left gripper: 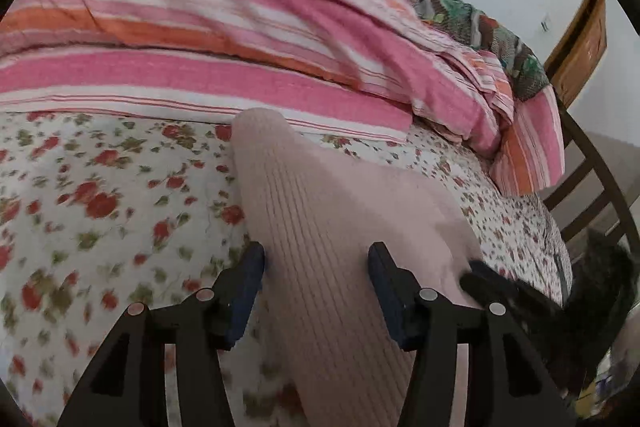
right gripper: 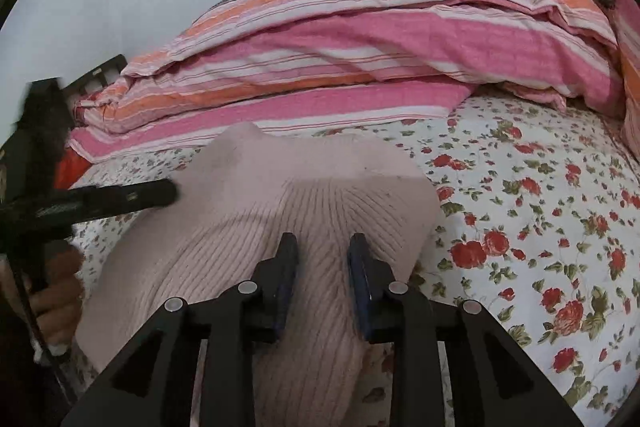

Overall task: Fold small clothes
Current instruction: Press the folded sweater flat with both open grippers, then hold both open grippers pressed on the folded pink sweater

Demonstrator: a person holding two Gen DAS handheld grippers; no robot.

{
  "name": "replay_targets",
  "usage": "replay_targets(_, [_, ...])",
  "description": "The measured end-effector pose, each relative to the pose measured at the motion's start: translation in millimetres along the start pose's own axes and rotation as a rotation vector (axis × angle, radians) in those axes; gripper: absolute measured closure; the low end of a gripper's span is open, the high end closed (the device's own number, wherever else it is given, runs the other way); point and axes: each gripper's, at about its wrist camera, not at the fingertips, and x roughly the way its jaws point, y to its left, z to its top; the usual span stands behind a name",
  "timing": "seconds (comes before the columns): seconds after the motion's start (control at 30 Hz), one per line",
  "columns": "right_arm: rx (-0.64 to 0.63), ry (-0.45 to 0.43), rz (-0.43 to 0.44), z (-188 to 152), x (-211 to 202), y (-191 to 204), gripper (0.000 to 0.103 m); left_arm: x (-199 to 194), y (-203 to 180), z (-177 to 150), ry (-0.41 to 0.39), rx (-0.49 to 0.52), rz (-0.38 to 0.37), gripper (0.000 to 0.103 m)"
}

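Floral sheets cover the bed (right gripper: 540, 187) we are working on, with a pink-and-orange striped quilt (right gripper: 360, 67) heaped along the far side against a pale wall. Our piece of small clothing — a pale pink ribbed knit garment (right gripper: 280, 211) — lies on the sheet in front of the quilt, bunched rather than flat, one narrow part reaching toward the quilt's edge. The left gripper (left gripper: 316, 291) has its jaws standing apart on either side of a ribbed strip of the knit, which runs up between them; the pads do not seem to press on it. The right gripper (right gripper: 322, 283) hangs over the bulk of the garment with its jaws narrowly apart, knit showing in the gap, and we see no pinch there either. From the right wrist view the left gripper comes in from the left, a hand on its handle, its tip at the garment's edge. We judge that we are between grips, early in the fold — the cloth is not yet squared. Next we need a firm hold on an edge with each gripper, then to spread the knit flat before folding.
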Motion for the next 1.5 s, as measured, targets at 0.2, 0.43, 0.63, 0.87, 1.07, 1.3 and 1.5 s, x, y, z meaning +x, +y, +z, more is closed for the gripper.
replay_targets(0.2, [-0.032, -0.028, -0.026, -5, 2, 5, 0.077, 35, 6, 20, 0.023, 0.004, 0.108, 0.054])
replay_targets(0.43, [-0.025, -0.034, -0.019, -5, 2, 3, 0.077, 56, 12, 29, 0.003, -0.015, 0.121, 0.059])
replay_targets(0.63, [-0.026, -0.037, -0.02, -5, 2, 3, 0.077, 57, 14, 31, -0.016, -0.002, 0.137, 0.06])
replay_targets(0.87, [-0.012, -0.046, -0.003, -5, 3, 1, 0.076, 59, 18, 25, -0.061, 0.0, 0.147, 0.054])
replay_targets(1.07, [-0.01, -0.053, -0.001, -6, 2, 3, 0.076, 59, 13, 22, -0.075, 0.028, 0.185, 0.051])
replay_targets(1.3, [-0.005, -0.056, 0.004, -6, 2, 3, 0.074, 60, 13, 23, -0.071, 0.035, 0.189, 0.049])
replay_targets(1.5, [-0.004, -0.056, 0.004, -6, 2, 3, 0.073, 60, 13, 22, -0.071, 0.035, 0.19, 0.049])
